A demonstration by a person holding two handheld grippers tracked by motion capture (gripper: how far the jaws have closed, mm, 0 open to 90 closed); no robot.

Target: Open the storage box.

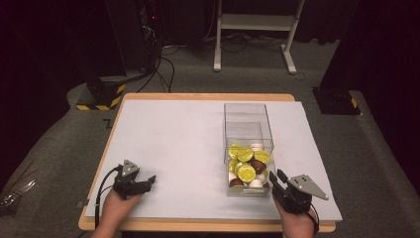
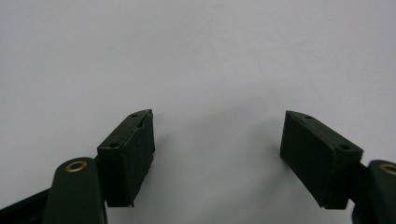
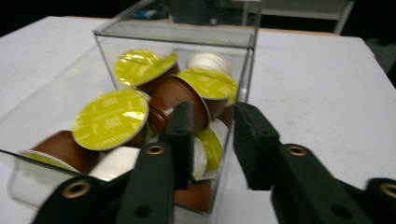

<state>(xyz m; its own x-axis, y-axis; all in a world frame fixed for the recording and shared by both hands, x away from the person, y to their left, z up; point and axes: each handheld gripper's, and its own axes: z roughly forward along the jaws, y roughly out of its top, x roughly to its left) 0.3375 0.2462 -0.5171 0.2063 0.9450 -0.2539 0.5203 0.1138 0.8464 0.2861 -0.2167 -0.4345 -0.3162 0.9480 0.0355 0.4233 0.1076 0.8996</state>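
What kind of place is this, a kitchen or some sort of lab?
Most likely a lab or recording workspace, not a kitchen. A table with a white top stands on grey carpet in a dark room, cables trail across the floor behind it, and a white equipment stand sits at the back.

The tabletop point(image 1: 173, 144) carries a pale grey mat with a wooden edge showing at its far and near sides. On the grey carpet floor point(image 1: 376, 163), at about 11 o'clock from the tabletop, stands a dark block with yellow-and-black hazard stripes point(image 1: 101, 96); black cables point(image 1: 161, 69) trail past it from a dark rack behind. At 12 to 1 o'clock stands a white metal frame point(image 1: 255, 29). At 3 o'clock lies a dark base plate point(image 1: 337, 101) with a yellow mark.
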